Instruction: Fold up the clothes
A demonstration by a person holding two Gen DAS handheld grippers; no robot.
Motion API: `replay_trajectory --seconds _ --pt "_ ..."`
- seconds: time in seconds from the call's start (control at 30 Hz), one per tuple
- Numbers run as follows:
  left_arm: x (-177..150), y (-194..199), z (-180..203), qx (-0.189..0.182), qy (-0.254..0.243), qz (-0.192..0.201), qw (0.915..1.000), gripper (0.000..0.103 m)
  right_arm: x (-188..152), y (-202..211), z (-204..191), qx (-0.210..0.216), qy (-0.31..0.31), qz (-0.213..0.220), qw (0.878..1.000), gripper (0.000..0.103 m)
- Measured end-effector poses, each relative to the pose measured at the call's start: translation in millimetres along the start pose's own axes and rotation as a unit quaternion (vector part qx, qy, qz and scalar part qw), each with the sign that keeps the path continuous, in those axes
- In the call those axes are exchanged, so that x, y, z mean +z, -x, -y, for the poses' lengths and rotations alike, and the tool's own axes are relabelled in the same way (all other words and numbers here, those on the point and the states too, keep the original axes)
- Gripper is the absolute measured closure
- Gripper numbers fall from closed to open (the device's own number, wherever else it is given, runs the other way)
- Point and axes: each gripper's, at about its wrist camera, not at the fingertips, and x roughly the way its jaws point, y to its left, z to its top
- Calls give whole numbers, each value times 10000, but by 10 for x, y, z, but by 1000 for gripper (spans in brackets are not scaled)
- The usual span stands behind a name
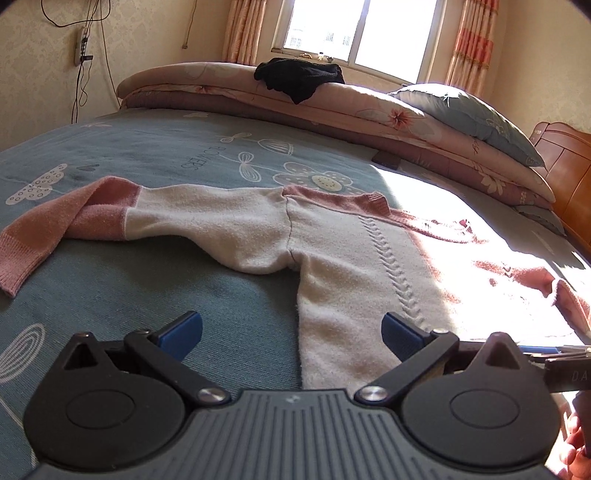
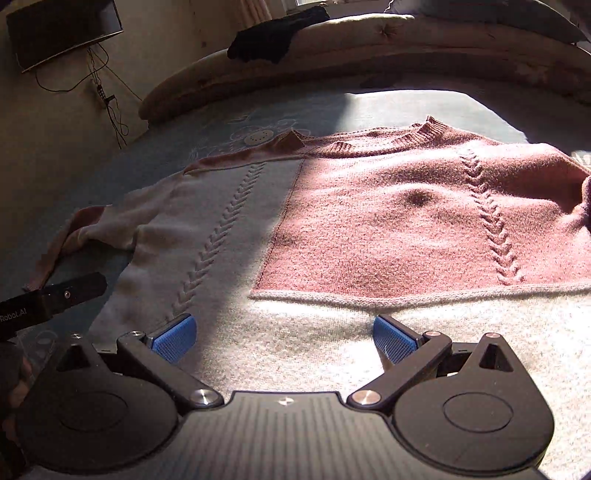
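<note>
L gripper [image 1: 291, 334] & R gripper [image 2: 284, 338] both spread wide, empty, over sweater [image 2: 406, 221] hem; soft floppy knit, prob grab hem corners

We read both views as fisheyes low over the bed, facing the folded quilts [image 1: 332, 99] and window. Left wrist camera sits at the sweater's [image 1: 332, 258] left edge, hem between its spread jaws, sleeve ahead-left. Right wrist camera hangs close above the hem, chest panel ahead of its jaws. Shared: sweater, quilts, black garment [image 2: 277, 33], bedsheet flower print [image 1: 317, 181].
</note>
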Motion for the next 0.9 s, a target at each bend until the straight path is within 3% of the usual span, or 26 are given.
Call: replay_trajectory --seconds 0.27,0.43,0.57,0.77,0.9 --pt "-1 29 28 -32 -44 96 9999 1 -297 199 -224 -400 833 -10 9957 0" --pt "-8 29 76 -41 -128 99 9999 1 -557 454 -235 -430 787 -7 9960 0" --pt "-21 25 127 -58 -198 81 9998 1 -736 673 -353 -720 992 112 9924 0" --pt "-59 39 241 -181 -404 90 9990 1 -1007 881 -426 -683 1198 312 9899 0" --pt "-102 11 308 -231 -516 0 9984 1 -1097 892 -346 -714 880 263 9932 0"
